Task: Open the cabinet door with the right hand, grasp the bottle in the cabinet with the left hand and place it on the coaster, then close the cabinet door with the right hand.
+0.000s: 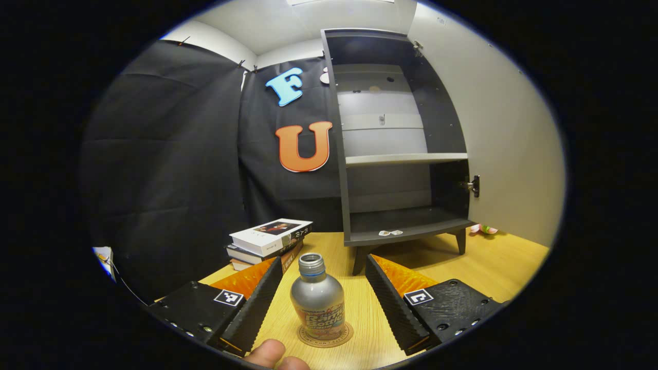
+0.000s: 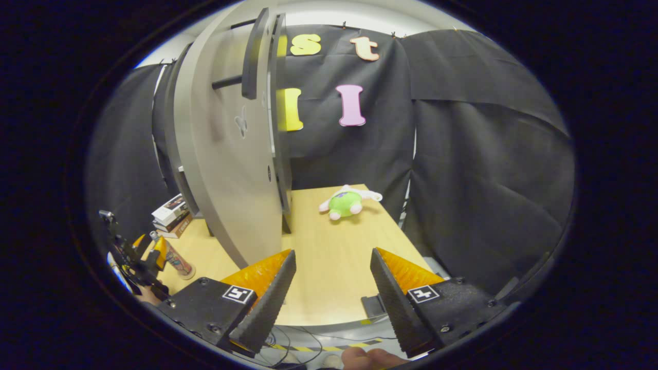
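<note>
your left gripper [image 1: 318, 308] has its fingers spread wide, one on each side of the bottle [image 1: 317, 300], with a clear gap between each finger and the bottle. the bottle stands upright on the round coaster [image 1: 326, 335] on the wooden table [image 1: 493, 267], its cap off and the open neck showing. a fingertip [image 1: 267, 353] of yours shows at the bottom edge of the left gripper view.

behind the bottle the cabinet [image 1: 401, 154] stands on the table with its door [image 2: 226, 169] swung open. its upper shelf and its floor are bare apart from two small stickers near the front edge of the floor. a stack of books [image 1: 270, 241] lies to the left of the cabinet, near the booth's black cloth wall.

your right gripper [image 2: 333, 303] is also spread open and holds nothing; it hangs over the near edge of the table, with cables on the floor below. in the right gripper view the open door stands edge-on just ahead and to the left, its bar handle [image 2: 250, 56] high up. a green and white plush toy [image 2: 345, 203] lies on the table beyond the door. at the far left of that view the bottle [image 2: 175, 259] stands with the left gripper [image 2: 141, 259] around it, and the books [image 2: 172, 216] behind.
</note>
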The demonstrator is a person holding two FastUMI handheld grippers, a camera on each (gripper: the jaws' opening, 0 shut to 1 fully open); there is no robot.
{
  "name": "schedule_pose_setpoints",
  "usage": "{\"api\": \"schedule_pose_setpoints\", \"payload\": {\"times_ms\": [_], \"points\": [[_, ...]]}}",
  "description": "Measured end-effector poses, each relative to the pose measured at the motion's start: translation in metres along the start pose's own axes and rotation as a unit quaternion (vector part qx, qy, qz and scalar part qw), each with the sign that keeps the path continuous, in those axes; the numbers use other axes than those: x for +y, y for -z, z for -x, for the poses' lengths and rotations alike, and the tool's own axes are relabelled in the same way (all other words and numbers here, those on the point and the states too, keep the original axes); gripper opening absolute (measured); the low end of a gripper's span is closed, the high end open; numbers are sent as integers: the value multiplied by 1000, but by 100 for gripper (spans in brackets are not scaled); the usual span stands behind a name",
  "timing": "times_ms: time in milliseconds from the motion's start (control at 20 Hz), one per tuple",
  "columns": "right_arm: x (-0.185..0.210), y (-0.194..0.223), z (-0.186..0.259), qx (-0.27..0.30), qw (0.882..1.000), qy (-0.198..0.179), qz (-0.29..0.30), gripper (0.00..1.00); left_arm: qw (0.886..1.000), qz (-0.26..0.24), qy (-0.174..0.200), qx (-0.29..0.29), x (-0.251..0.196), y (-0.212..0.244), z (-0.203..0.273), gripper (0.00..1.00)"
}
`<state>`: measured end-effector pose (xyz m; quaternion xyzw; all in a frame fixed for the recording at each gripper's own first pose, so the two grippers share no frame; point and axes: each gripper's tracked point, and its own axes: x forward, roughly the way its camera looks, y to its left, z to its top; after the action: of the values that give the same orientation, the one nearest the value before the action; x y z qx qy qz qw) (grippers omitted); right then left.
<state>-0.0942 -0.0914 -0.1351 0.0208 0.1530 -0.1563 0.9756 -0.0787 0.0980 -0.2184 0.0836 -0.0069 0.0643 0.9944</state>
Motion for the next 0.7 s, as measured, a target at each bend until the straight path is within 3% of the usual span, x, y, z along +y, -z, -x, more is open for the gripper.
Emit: {"api": "schedule_pose_setpoints", "payload": {"times_ms": [250,450,550,700], "points": [[1,-34,5,-34,999,-1,-25,94,999,3,35,-8,-8,-69,13,97],[4,-79,24,-96,995,-15,-22,94,996,-15,83,-3,-34,-126,15,97],[13,-100,24,-114,992,-45,-23,94,994,-5,105,17,-57,-146,17,97],[24,-120,19,-116,984,-120,-58,94,994,8,98,39,-81,-184,18,97]]}}
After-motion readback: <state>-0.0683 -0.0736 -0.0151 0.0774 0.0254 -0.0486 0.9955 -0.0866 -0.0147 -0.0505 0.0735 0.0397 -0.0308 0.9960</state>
